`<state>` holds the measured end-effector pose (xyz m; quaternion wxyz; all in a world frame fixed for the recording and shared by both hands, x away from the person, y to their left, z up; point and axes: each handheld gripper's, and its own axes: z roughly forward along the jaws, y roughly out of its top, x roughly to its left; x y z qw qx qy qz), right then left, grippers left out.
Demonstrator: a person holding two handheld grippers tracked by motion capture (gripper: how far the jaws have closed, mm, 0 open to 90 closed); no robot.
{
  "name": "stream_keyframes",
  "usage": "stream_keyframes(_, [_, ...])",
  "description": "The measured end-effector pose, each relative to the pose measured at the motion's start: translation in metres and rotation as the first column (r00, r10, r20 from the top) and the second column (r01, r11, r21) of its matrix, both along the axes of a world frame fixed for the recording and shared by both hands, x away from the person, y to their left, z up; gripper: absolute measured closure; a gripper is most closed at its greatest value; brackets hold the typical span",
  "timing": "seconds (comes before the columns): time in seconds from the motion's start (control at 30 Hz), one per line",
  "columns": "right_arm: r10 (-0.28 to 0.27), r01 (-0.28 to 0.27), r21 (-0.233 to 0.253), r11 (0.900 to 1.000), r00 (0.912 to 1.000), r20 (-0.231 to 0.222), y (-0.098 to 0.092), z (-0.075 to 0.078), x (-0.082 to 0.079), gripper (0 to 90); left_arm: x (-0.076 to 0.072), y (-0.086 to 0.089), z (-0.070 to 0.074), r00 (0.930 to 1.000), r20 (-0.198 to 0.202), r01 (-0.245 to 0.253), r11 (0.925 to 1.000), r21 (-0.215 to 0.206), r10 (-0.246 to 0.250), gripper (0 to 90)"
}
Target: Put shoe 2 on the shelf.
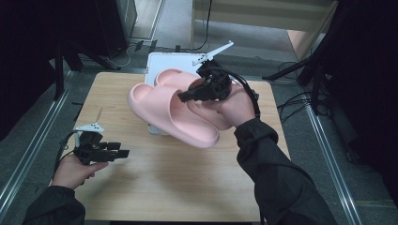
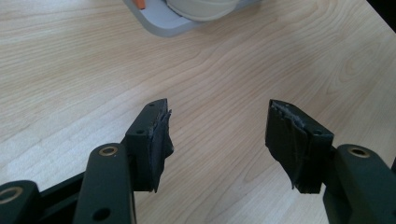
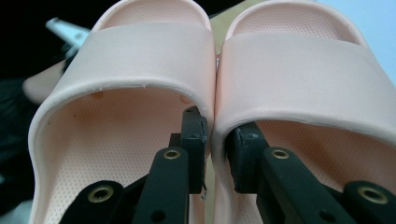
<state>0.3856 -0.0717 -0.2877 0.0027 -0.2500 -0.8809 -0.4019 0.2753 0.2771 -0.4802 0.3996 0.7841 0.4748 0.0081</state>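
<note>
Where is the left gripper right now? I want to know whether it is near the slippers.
In the high view the left gripper is low at the table's left edge, open over bare wood, apart from the pink slippers that the right gripper pinches together.

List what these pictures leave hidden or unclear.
- White tray: mostly covered by the pink slippers in the high view.
- Orange item: cut off by the top edge of the left gripper view.
- Slipper heels: cut off by the bottom edge of the right gripper view, behind the right hand-held gripper.
</note>
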Motion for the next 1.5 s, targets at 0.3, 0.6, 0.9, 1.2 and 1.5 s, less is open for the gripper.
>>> stream_keyframes(0.3, [-0.235,0.235,-0.023,0.972,0.9721,0.009,0.013,0.001,0.030,78.6,0.010,-0.009,0.001,0.9995,0.003,0.031,0.9995,-0.003,-0.031,39.7])
stream_keyframes(0.6, [-0.450,0.453,-0.060,0.889,0.8910,0.057,0.029,-0.004,0.061,78.5,0.019,-0.020,0.001,0.9976,0.003,0.069,0.9975,-0.010,-0.069,39.8])
stream_keyframes(0.9, [-0.642,0.646,-0.088,0.758,0.7630,0.074,0.055,-0.010,0.085,78.2,0.027,-0.029,0.002,0.9932,0.008,0.116,0.9931,-0.017,-0.116,39.8])
stream_keyframes(1.2, [-0.716,0.718,-0.093,0.690,0.6959,0.058,0.077,-0.019,0.097,78.1,0.029,-0.034,0.003,0.9907,0.005,0.136,0.9905,-0.019,-0.136,39.9])
stream_keyframes(1.5, [-0.748,0.752,-0.117,0.648,0.6580,0.083,0.087,-0.032,0.102,76.8,0.029,-0.034,0.003,0.9905,0.006,0.138,0.9903,-0.018,-0.138,39.9])
